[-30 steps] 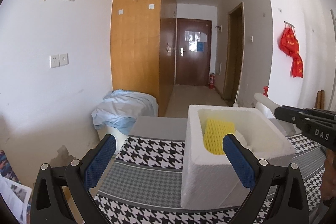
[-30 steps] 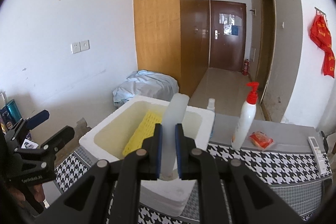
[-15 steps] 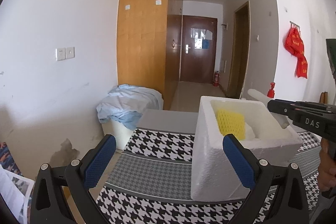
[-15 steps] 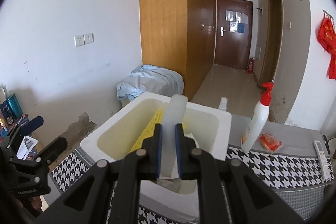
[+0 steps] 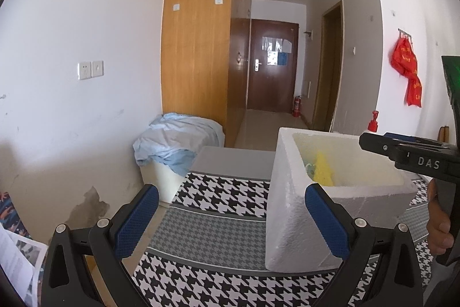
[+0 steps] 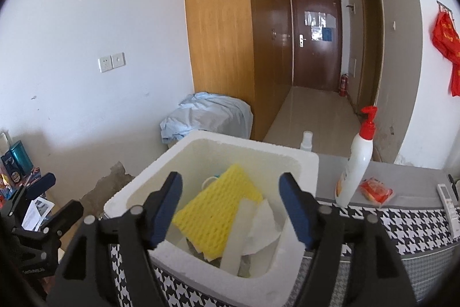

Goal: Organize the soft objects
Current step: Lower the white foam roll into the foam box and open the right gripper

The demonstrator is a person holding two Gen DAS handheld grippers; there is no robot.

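- My right gripper [image 6: 230, 206] hangs over the white foam box [image 6: 138, 192] with its blue-padded fingers [image 6: 165, 209] spread wide and nothing between them
- Inside the box I see a yellow sponge [image 6: 215, 215] leaning on its side, with a white foam sheet [image 6: 253, 223] lying just to its right, touching it
- A bit of something blue and white [image 6: 211, 180] peeks out behind the sponge; I cannot tell what it is
- From the left wrist view, my left gripper [image 5: 230, 220] is held back from the box, jaws wide apart and empty, its right finger [image 5: 325, 220] in front of the box's near left corner
- That view shows the foam box [image 5: 293, 192] from the side, standing on the black-and-white houndstooth table cover [image 5: 218, 189], with only the top of the yellow sponge [image 5: 322, 171] showing above its rim
- The right gripper [image 5: 408, 154] reaches in over the box from the right edge of the left view, and my hand [image 5: 440, 220] grips its handle below
- On the table to the right of the box stand a white pump bottle with a red top [image 6: 356, 160], an orange packet [image 6: 376, 190] just beside it, and a remote control [image 6: 448, 197] near the table's edge
- A small clear bottle [image 6: 306, 141] shows behind the far rim of the box
- Beyond the table a light blue cloth [image 6: 207, 117] is heaped over a white bin by the wooden wardrobe [image 6: 221, 33]
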